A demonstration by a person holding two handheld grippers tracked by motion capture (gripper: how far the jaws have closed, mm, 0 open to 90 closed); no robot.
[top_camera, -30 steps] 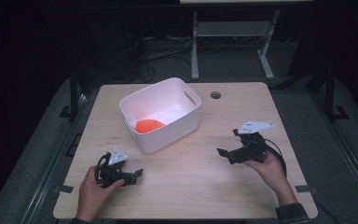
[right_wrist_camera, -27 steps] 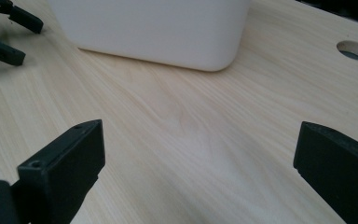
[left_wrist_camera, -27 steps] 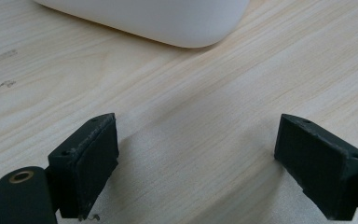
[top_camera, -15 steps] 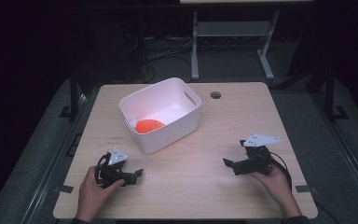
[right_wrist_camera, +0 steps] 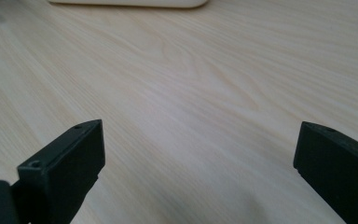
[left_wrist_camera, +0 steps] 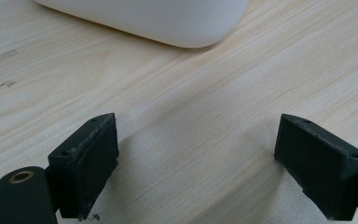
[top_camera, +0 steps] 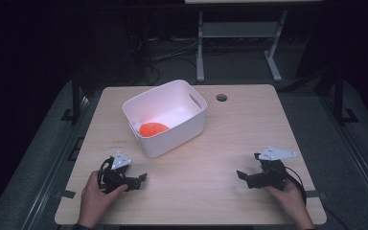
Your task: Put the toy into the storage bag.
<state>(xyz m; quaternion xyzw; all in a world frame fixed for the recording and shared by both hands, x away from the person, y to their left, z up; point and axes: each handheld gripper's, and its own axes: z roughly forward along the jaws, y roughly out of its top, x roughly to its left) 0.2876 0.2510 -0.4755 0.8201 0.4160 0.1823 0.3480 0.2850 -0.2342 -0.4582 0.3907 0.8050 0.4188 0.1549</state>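
Both grippers rest low on the table (top_camera: 249,124) with their jaws spread wide and nothing between them. The left gripper (top_camera: 136,179) sits at about seven o'clock of the table, the right gripper (top_camera: 247,176) at about five o'clock, well apart from each other. The white bin (top_camera: 194,122) stands toward eleven o'clock of the table's middle, and an orange object (top_camera: 153,128) lies inside it, at its eight o'clock corner. What the orange object is cannot be told from here.

In the left gripper view the bin's rounded lower corner (left_wrist_camera: 186,28) lies at twelve o'clock, near but not touching the jaws. In the right gripper view a strip of the bin (right_wrist_camera: 135,2) shows at the top edge, much farther off.

The step in hand looks like a rest or a start with both tools parked. If the orange object is to be fetched, the left gripper is the nearer one. It should rise clear of the bin's wall, come over the rim and descend straight down at the eight o'clock corner, jaws kept wide until they straddle the object. The right gripper can steady the bin at its four o'clock side, so it does not slide.
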